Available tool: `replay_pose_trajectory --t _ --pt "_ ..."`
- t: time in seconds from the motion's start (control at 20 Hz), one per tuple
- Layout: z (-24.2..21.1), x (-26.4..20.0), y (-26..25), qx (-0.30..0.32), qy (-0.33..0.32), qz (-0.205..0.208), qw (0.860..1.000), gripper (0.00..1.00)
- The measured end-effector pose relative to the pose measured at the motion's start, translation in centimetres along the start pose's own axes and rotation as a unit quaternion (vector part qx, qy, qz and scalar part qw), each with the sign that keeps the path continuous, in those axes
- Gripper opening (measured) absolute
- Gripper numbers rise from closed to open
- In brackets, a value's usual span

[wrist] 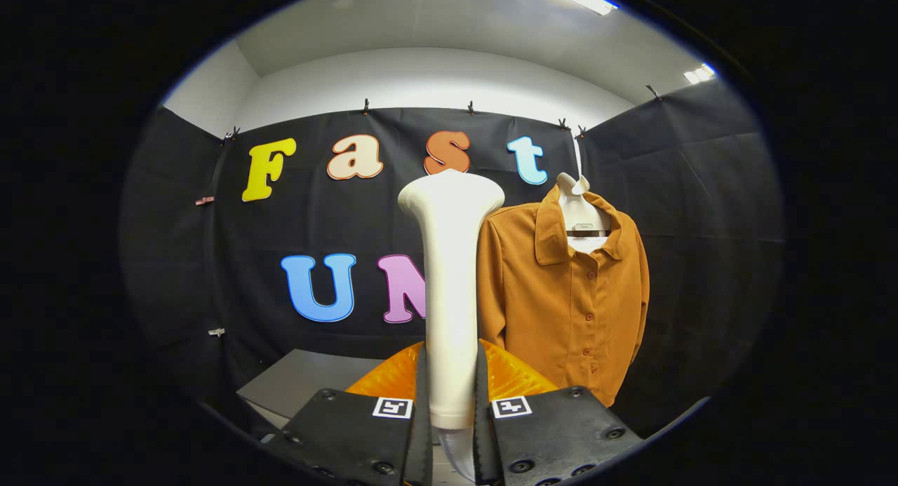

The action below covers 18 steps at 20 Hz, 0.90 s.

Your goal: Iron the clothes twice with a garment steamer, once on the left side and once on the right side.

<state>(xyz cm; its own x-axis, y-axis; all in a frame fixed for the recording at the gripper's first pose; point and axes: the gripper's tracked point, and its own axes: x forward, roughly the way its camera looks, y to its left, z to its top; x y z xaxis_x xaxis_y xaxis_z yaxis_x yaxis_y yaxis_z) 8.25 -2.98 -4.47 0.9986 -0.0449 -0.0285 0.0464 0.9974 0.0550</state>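
One white steamer (450, 289) between gripper (450, 430) fingers

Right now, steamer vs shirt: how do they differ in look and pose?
1. The garment steamer is cream-white, smooth and rigid; the button-up shirt is rust-brown cloth.
2. The steamer stands upright between the fingers of the gripper, which press on its handle from both sides; the shirt hangs on a white hanger, beyond the fingers.
3. The steamer is slim with a flared head; the shirt spreads wide.
Shared: both upright before the booth wall.
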Motion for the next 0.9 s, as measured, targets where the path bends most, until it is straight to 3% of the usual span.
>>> replay_pose_trajectory --t 0.9 --pt "-0.33 -0.51 -0.20 -0.001 0.004 0.005 1.000 0.26"
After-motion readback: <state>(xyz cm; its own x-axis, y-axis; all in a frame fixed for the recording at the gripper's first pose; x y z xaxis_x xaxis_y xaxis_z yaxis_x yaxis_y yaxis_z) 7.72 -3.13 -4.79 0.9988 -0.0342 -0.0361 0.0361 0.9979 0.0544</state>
